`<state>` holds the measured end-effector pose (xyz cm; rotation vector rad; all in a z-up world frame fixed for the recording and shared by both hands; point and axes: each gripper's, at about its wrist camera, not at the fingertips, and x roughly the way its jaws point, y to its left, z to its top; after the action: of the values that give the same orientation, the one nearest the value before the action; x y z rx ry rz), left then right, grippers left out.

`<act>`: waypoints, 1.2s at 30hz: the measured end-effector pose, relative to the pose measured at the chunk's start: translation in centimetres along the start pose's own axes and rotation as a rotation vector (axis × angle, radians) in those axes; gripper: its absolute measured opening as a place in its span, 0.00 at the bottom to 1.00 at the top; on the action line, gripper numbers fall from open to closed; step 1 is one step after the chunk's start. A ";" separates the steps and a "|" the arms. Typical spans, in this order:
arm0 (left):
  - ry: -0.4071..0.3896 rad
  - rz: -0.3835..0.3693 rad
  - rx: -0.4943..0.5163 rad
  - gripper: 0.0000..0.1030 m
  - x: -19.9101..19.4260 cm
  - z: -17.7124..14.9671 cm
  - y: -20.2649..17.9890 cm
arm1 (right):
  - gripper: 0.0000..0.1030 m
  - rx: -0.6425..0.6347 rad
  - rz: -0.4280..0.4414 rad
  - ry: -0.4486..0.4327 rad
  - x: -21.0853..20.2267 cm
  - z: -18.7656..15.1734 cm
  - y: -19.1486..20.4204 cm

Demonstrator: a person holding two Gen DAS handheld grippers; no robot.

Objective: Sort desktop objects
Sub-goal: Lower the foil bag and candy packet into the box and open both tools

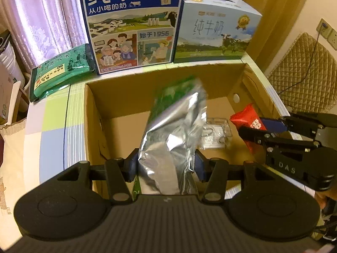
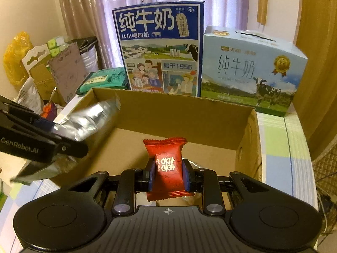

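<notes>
An open cardboard box (image 1: 92, 113) (image 2: 210, 113) stands on the checked tablecloth. My left gripper (image 1: 166, 166) is shut on a silver foil pouch with green print (image 1: 174, 130), held over the box's near edge; the pouch (image 2: 84, 122) also shows at the left of the right wrist view. My right gripper (image 2: 167, 174) is shut on a red candy packet with gold characters (image 2: 166, 164), above the box's inside. That packet (image 1: 246, 120) and the right gripper (image 1: 263, 128) appear at the right of the left wrist view. A clear plastic piece (image 1: 217, 132) lies on the box floor.
Behind the box stand a dark blue milk carton (image 1: 132, 23) (image 2: 160, 52) and a light blue milk carton (image 1: 217, 29) (image 2: 252, 69). A green packet (image 1: 61, 71) (image 2: 103, 80) lies at the back left. Bags and cardboard clutter (image 2: 42, 71) sit left of the table. A quilted chair (image 1: 303, 73) is at the right.
</notes>
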<state>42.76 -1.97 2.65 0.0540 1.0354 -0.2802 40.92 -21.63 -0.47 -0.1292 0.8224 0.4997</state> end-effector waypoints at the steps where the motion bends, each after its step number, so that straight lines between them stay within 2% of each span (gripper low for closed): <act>1: -0.003 -0.002 -0.001 0.37 0.1 0.2 0.1 | 0.23 0.000 0.001 0.001 0.2 0.1 -0.1; 3: -0.014 -0.007 -0.012 0.29 0.3 0.8 0.5 | 0.23 -0.001 0.000 -0.001 0.6 0.2 -0.1; 8: -0.041 -0.012 -0.004 0.30 0.2 1.2 0.5 | 0.23 0.013 0.018 0.013 1.5 0.0 -0.3; 14: -0.047 -0.023 -0.012 0.30 0.1 -0.3 0.8 | 0.24 0.033 0.058 0.005 1.9 -0.5 -0.3; 15: -0.046 -0.024 -0.017 0.30 0.0 -0.6 0.9 | 0.32 0.037 0.064 0.002 1.9 -0.5 -0.3; 16: -0.046 -0.023 -0.018 0.31 -0.1 -0.9 1.0 | 0.49 0.039 0.065 -0.003 1.8 -0.5 -0.2; 18: -0.050 -0.020 -0.014 0.32 -0.4 -1.6 1.0 | 0.62 0.046 0.060 -0.024 1.2 -0.4 -0.2; 22: -0.079 -0.013 -0.018 0.47 -1.7 -2.9 1.0 | 0.62 0.062 0.060 -0.042 -0.2 -0.8 -0.4; 24: -0.098 -0.009 -0.016 0.50 -2.7 -3.7 1.0 | 0.63 0.079 0.059 -0.053 -1.4 -1.4 -0.5; 27: -0.124 -0.005 -0.021 0.59 -4.4 -5.1 1.0 | 0.64 0.098 0.048 -0.071 -3.5 -2.6 -0.6; 29: -0.138 -0.001 -0.018 0.64 -5.7 -6.1 1.1 | 0.66 0.110 0.052 -0.084 -5.3 -3.7 -0.4; 31: -0.153 0.003 -0.013 0.75 -7.0 -7.3 1.0 | 0.72 0.122 0.059 -0.097 -7.0 -5.1 -0.1; 36: -0.193 0.006 -0.004 0.93 -10.3 -11.4 0.8 | 0.80 0.128 0.067 -0.090 -10.3 -9.3 1.4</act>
<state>28.43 2.89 5.57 0.0259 0.8444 -0.2722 28.10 -27.04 0.87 0.0391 0.7703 0.5111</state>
